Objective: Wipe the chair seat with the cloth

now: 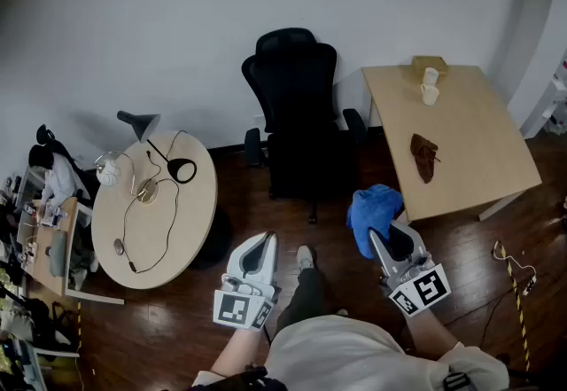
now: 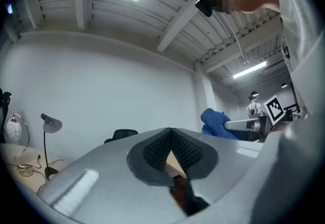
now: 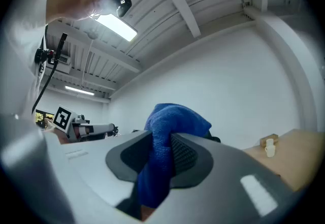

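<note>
A black office chair (image 1: 297, 105) stands by the back wall, its seat (image 1: 306, 163) bare. In front of it, my right gripper (image 1: 381, 238) is shut on a bunched blue cloth (image 1: 373, 212), held just off the seat's right front corner. In the right gripper view the cloth (image 3: 170, 131) is clamped between the dark pads of the right gripper (image 3: 162, 140) and bulges above them. My left gripper (image 1: 265, 240) hangs lower left of the chair, shut and empty. In the left gripper view the left gripper (image 2: 170, 131) has its tips touching, with the cloth (image 2: 217, 122) and the chair's back (image 2: 121, 135) beyond.
A round table (image 1: 190, 203) with a desk lamp (image 1: 140, 124) and cables stands at the left. A rectangular wooden table (image 1: 469, 141) at the right carries a brown rag (image 1: 424, 156) and cups (image 1: 430, 88). A cable (image 1: 518, 278) lies on the dark wood floor.
</note>
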A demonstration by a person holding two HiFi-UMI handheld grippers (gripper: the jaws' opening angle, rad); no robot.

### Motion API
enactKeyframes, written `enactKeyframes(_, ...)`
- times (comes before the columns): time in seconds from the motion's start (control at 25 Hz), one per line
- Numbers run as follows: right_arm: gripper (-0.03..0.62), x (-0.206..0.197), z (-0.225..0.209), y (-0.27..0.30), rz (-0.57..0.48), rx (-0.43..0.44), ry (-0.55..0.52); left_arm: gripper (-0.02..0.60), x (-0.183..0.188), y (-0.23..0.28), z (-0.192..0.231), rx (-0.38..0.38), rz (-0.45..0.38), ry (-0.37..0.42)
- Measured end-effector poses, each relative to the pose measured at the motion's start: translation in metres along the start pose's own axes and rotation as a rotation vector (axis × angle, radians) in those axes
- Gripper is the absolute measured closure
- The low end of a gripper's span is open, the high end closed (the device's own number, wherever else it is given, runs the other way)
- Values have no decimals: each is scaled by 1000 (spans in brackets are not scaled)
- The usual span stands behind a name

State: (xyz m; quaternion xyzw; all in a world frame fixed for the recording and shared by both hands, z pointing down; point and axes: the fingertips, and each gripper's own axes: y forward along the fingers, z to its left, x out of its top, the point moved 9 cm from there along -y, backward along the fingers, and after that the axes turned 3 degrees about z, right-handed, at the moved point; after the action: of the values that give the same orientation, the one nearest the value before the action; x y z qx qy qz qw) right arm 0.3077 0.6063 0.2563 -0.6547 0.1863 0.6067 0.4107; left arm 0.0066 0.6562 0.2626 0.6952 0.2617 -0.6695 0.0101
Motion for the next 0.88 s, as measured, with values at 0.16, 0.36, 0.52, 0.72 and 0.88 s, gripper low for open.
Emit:
enactKeyframes(0.16,497,-16,-18,47,9,-21,-1,500,-16,29,48,12,-1,-10)
enactKeyframes(0.36,497,-29,-64,147,43,-61,-4,500,-38,109,138,-9,6,-48)
enactKeyframes(0.52,497,-44,-105,223,77,-82,-9,500,-51,176,199,-37,-11,-48)
enactKeyframes(0.72,497,-46,-159,339,115,-109,4,500,-65,267,288,-73,34,-91)
enactKeyframes(0.88,497,-60,-198,428,147,-136,25,500,-79,334,365,-78,65,-95)
